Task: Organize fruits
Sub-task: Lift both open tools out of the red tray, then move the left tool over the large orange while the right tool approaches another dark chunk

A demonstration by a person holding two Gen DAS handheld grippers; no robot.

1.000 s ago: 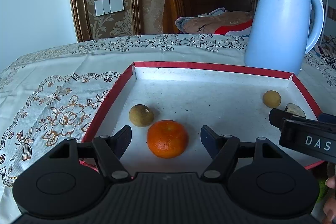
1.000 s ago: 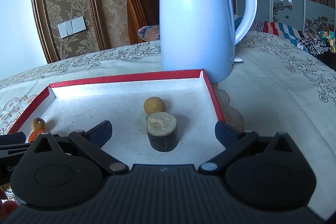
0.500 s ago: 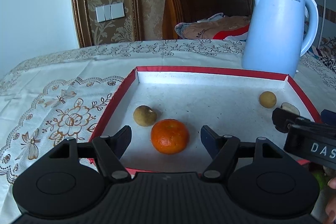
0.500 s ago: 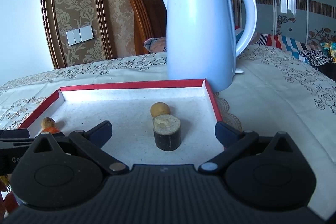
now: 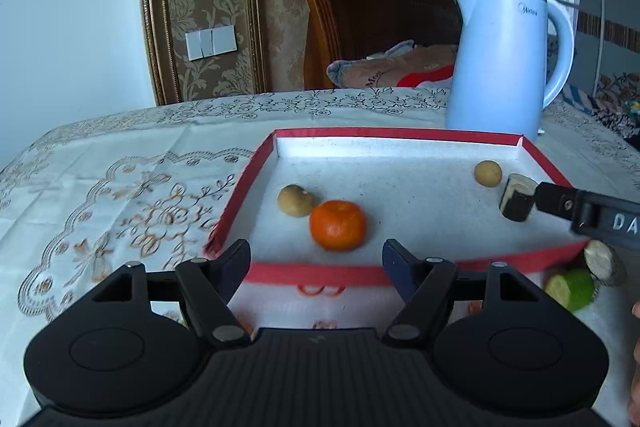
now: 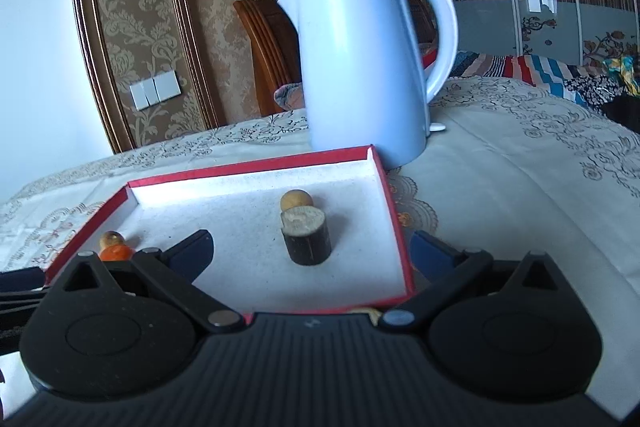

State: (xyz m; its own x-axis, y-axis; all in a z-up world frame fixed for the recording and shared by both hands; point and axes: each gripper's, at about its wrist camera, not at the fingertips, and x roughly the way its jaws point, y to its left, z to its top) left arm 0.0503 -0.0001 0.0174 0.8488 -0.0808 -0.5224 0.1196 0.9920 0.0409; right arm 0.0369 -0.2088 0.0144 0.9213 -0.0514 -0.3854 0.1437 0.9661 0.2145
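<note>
A red-rimmed tray [image 5: 256,169] with a white floor holds an orange tangerine [image 5: 338,225], a brown longan [image 5: 295,201] beside it, a second longan [image 5: 487,173] and a dark sugarcane stub [image 5: 516,197]. My left gripper [image 5: 316,267] is open and empty, just outside the tray's near rim, in line with the tangerine. My right gripper [image 6: 310,253] is open and empty, its fingers at the tray's near end with the sugarcane stub [image 6: 307,237] between and beyond them, the longan [image 6: 296,201] behind it. The right gripper's finger [image 5: 576,205] shows in the left wrist view.
A light blue kettle [image 5: 504,61] stands behind the tray on the embroidered tablecloth [image 5: 100,195]; it also shows in the right wrist view [image 6: 368,63]. A green fruit piece [image 5: 572,289] and another cane stub [image 5: 602,267] lie outside the tray's near right corner.
Both grippers have pulled back and up from the tray, still open. The fruits lie where they were; the tray's near rim has come into view.
</note>
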